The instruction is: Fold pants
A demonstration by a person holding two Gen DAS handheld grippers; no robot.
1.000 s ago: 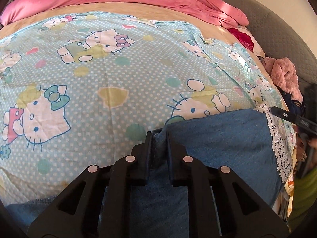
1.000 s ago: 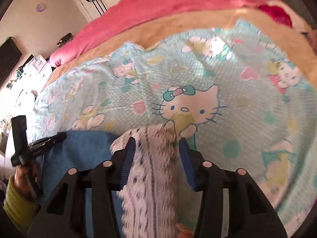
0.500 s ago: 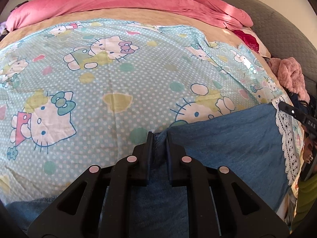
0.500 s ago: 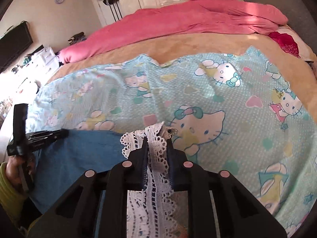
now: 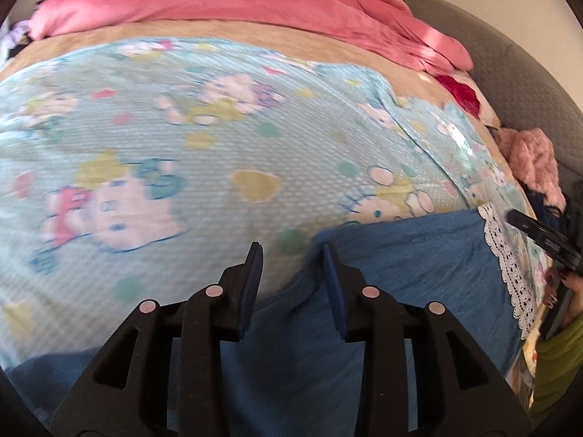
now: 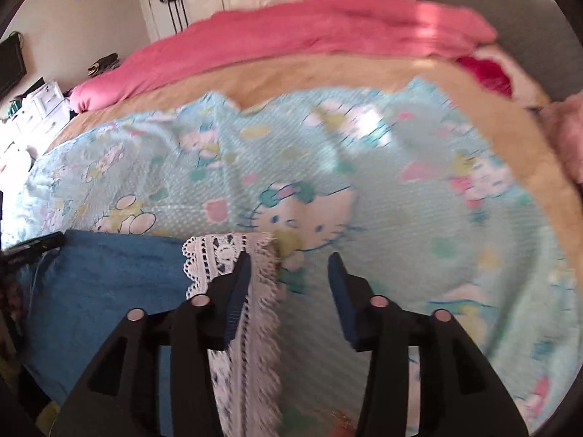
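Note:
The blue denim pants [image 5: 400, 266] lie flat on the near part of the bed, with a white lace hem [image 5: 506, 255] along their right edge. My left gripper [image 5: 291, 251] is open over the pants' left upper corner, which lies loose by the right finger. In the right wrist view the pants [image 6: 109, 269] lie at lower left and the lace hem [image 6: 226, 251] lies under the left finger. My right gripper [image 6: 288, 258] is open and holds nothing.
A light blue cartoon-cat sheet [image 5: 218, 138] covers the bed. A pink duvet [image 5: 237, 0] is bunched at the far edge. A grey headboard [image 5: 528, 80] and a pink fluffy garment [image 5: 532, 160] are at the right. Drawers [image 6: 40, 105] stand far left.
Both grippers have opened and let go: the left released the denim corner, the right released the lace hem. The pants now lie flat on the sheet.

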